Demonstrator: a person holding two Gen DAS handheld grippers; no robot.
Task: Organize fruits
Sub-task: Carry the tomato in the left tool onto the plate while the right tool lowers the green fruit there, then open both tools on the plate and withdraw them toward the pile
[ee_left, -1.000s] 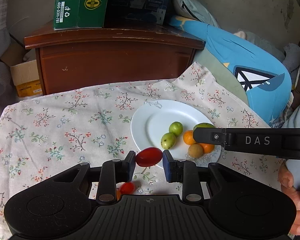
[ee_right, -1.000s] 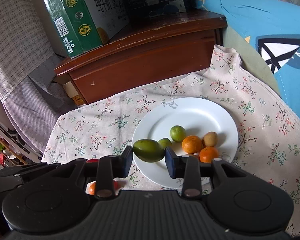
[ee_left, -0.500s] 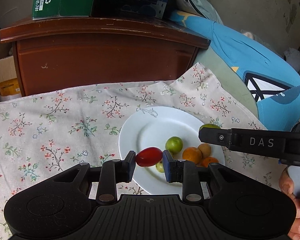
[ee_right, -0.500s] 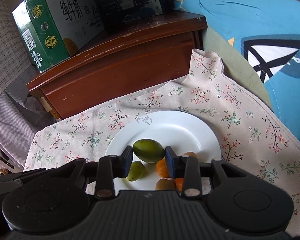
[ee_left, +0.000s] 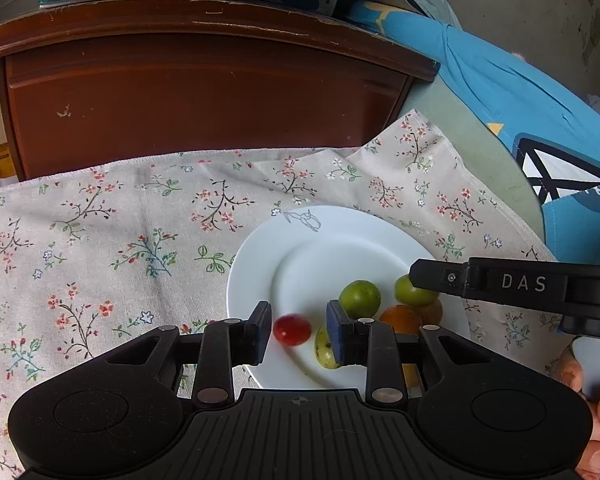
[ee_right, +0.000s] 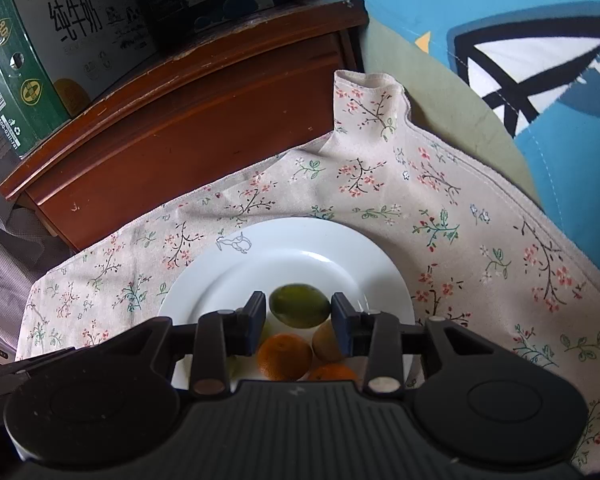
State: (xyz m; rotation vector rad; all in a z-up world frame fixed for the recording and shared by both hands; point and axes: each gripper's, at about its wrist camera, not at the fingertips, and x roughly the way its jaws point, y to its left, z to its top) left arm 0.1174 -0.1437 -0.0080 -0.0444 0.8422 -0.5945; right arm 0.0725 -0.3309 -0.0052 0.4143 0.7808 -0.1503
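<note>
Floral cloth (ee_left: 112,216) carries our white plate (ee_left: 260,256); left gripper (ee_left: 299,330) fingers stand released around a small, slippery red tomato (ee_left: 292,329) at its 7 o'clock, while right gripper (ee_right: 299,312) fingers look loose beside a smooth green fruit (ee_right: 299,305), best pinched across its middle.

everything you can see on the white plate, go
The white plate is round, glossy, ceramic-looking, with a faint bird-like line drawing near its far rim. It lies flat on the floral tablecloth. On its near side sit small green fruits, oranges and a brown kiwi-like fruit. Both grippers hang above it: the left gripper open around a blurred red tomato, the right gripper around a dark green fruit.
</note>
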